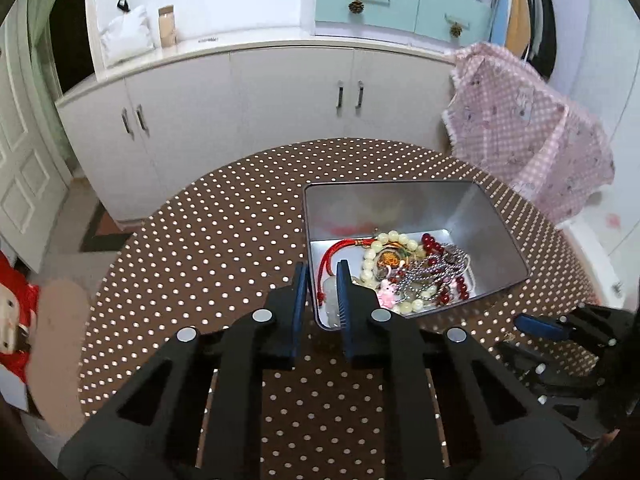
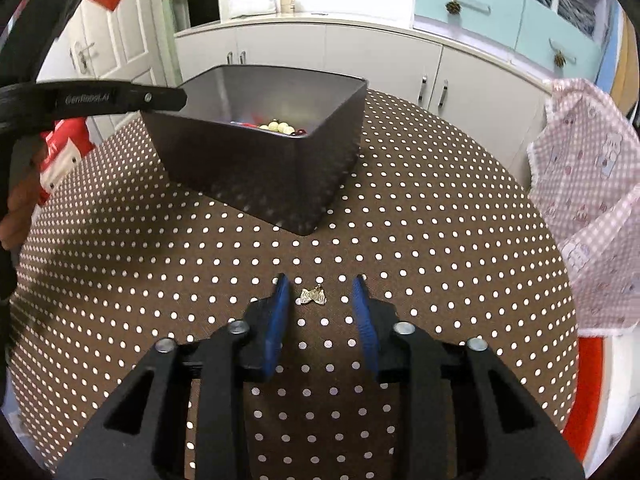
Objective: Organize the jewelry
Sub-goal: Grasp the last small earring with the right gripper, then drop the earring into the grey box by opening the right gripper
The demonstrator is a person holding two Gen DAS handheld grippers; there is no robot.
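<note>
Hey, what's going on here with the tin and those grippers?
A person is sorting jewelry with two hand-held grippers. The left hand-held gripper straddles the near wall of the metal tin, apparently steadying it; whether it is clamped is unclear. Bead bracelets and chains are piled inside. The right hand-held gripper is open on the polka-dot tablecloth, its fingers on either side of a small bow-shaped charm, not yet gripped.
</note>
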